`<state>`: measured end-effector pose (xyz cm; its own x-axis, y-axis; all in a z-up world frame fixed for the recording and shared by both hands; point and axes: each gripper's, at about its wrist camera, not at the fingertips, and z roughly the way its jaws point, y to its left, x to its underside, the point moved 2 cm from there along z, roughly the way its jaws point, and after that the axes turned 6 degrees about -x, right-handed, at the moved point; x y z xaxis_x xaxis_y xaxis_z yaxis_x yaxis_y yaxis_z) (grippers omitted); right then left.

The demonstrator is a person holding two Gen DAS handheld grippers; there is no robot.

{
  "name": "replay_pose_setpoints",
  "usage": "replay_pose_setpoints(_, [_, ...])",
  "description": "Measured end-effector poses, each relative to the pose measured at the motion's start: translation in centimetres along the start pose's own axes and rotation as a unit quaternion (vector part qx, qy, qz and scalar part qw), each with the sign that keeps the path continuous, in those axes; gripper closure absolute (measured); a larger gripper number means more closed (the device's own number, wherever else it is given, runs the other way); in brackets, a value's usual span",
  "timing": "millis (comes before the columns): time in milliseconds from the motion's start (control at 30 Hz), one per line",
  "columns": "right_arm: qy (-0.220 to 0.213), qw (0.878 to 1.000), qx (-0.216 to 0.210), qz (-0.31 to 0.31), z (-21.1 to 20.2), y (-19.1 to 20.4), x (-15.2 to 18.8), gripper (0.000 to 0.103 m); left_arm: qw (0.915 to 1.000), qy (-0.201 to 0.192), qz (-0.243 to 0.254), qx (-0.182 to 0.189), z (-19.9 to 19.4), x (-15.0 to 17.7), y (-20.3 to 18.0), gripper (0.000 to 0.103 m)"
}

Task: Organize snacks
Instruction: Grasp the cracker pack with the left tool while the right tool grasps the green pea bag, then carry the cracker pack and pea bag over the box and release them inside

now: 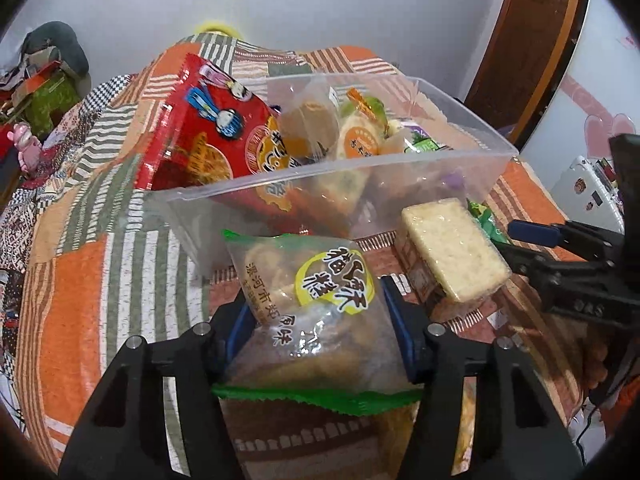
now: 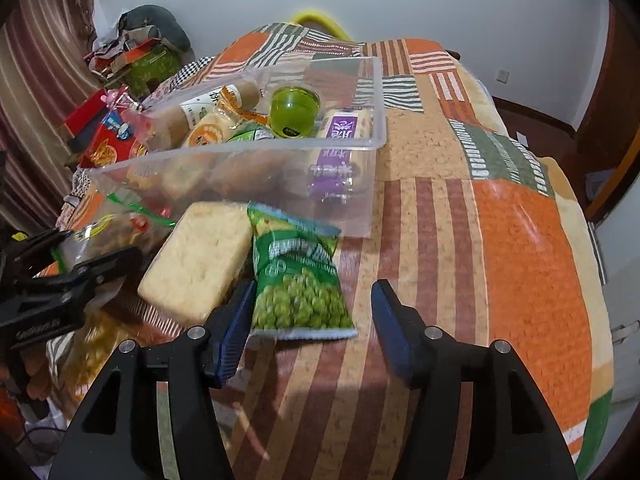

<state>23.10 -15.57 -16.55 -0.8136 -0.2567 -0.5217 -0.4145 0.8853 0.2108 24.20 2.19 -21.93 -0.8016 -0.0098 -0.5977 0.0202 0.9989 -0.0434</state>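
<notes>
Near side: left gripper (image 1: pixel 316 328) clamped on pastry bag (image 1: pixel 312 304), clear bin (image 1: pixel 460 156) dead ahead
Right gripper (image 2: pixel 312 316): jaws apart, pea packet (image 2: pixel 300 280) lengthwise between them

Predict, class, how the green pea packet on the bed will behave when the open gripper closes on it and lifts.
The green pea packet looks like thin glossy film, so it may crumple and slip between the right gripper's fingers. Its loose round contents would probably shift, letting it sag. It seems light, and lies flat on the soft quilt, so rolling is unlikely.
</notes>
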Motion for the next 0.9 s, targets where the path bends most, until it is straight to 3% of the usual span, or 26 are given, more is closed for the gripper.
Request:
replay_pose_setpoints(133, [0.012,1.0,-0.006,0.003,0.9,0.0,-0.5,0.048,1.0,-0.009,0.004,0.001,-0.8,-0.1,0.2,0.044])
replay_pose_setpoints(200, [0.019,1.0,-0.018,0.009,1.4,-0.1,-0.5,0.059,0.9999,-0.011,0.004,0.003,-1.0,-0.3,0.1,0.044])
replay_pose_setpoints(233, [0.024,1.0,-0.018,0.008,1.5,-0.1,-0.5,0.059,0.9999,-0.013,0.003,0.003,-1.2,-0.5,0.1,0.044])
replay_pose_setpoints(600, [-0.023,1.0,-0.019,0.002,-2.0,0.6,-0.7,0.084,0.9986,-0.052,0.01,0.01,-4.6,-2.4,-1.2,0.044])
replay_pose_setpoints(900, [-0.065,0.998,-0.024,0.0,-4.8,0.8,-1.9,0.085,0.996,-0.088,0.002,0.014,-6.5,-5.3,-1.7,0.044])
